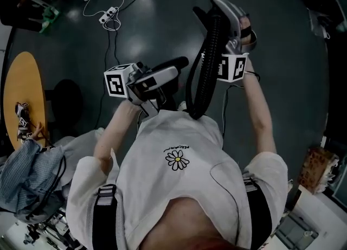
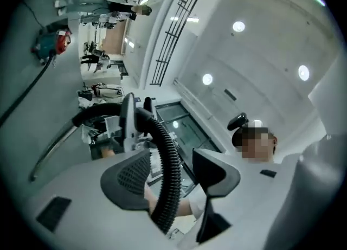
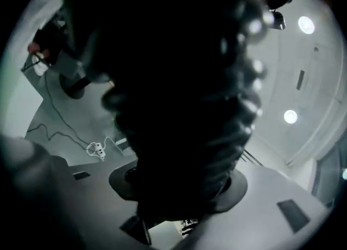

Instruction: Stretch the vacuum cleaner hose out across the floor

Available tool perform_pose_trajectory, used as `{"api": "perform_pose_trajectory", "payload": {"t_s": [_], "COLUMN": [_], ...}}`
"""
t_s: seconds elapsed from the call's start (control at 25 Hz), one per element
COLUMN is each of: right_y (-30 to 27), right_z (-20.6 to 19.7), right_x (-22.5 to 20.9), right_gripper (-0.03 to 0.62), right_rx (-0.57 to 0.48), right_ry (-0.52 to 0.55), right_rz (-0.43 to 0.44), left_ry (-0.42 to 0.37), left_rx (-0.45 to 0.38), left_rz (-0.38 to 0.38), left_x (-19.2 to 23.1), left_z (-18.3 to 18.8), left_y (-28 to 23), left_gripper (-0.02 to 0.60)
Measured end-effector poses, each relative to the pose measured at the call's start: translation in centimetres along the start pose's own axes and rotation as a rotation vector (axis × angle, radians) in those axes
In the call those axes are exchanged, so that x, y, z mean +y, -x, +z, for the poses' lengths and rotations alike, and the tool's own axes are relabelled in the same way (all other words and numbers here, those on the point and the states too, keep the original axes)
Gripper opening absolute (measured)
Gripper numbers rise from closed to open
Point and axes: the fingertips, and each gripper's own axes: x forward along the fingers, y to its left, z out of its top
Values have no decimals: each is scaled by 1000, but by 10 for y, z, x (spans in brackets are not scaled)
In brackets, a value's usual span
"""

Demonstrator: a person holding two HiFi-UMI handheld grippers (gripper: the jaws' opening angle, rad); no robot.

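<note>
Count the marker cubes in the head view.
2. One marker cube rides the left gripper, left of the hose; the other marker cube rides the right gripper, beside the hose.

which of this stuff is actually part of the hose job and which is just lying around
Job: hose; right gripper, clamped on it; left gripper, open around it.
Lying about: power strip; round wooden table; bundle of cloth.

The head view is dim, its floor point(image 1: 162, 21) dark. Ceiling lamps point(image 2: 238, 26) glare in both gripper views, whose edges bend strongly; the near hose point(image 3: 184, 108) is blurred black
</note>
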Motion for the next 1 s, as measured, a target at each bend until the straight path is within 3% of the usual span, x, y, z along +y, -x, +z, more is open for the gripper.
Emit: {"api": "perform_pose_trajectory", "payload": {"t_s": [0.08, 0.16, 0.2, 0.32, 0.48, 0.6, 0.72, 0.84, 0.92, 1.0], "right_y": [9, 19, 26, 39, 44, 45, 47, 60, 71, 91], "right_z": [4, 8, 10, 8, 4, 4, 6, -8, -31, -63], "right_x": [10, 16, 16, 12, 2, -9, -6, 3, 13, 29], "right_gripper": [235, 235, 235, 235, 235, 233, 235, 235, 236, 235], "right_rx": [-12, -33, -46, -40, -26, -18, -17, 23, 71, 139], "right_ry": [75, 135, 144, 101, 81, 15, -89, -307, -620, -1053], "right_rz": [108, 220, 273, 376, 347, 315, 324, 344, 374, 399], "left_ry": [58, 134, 131, 17, 33, 114, 216, 200, 187, 186], "left_rx": [44, 103, 143, 223, 245, 263, 200, 146, 131, 104], "left_rz": [-51, -192, -235, -289, -491, -529, -539, -520, -514, -525], "left_x": [9, 5, 5, 18, 2, -7, -13, -20, -24, -28], "left_z": [-12, -30, -42, -62, -62, -57, -55, -52, -48, -46], "left_y": [5, -7, -16, -41, -70, -77, -75, -65, -59, -50], "left_gripper": [230, 230, 230, 230, 230, 230, 219, 219, 219, 219]}}
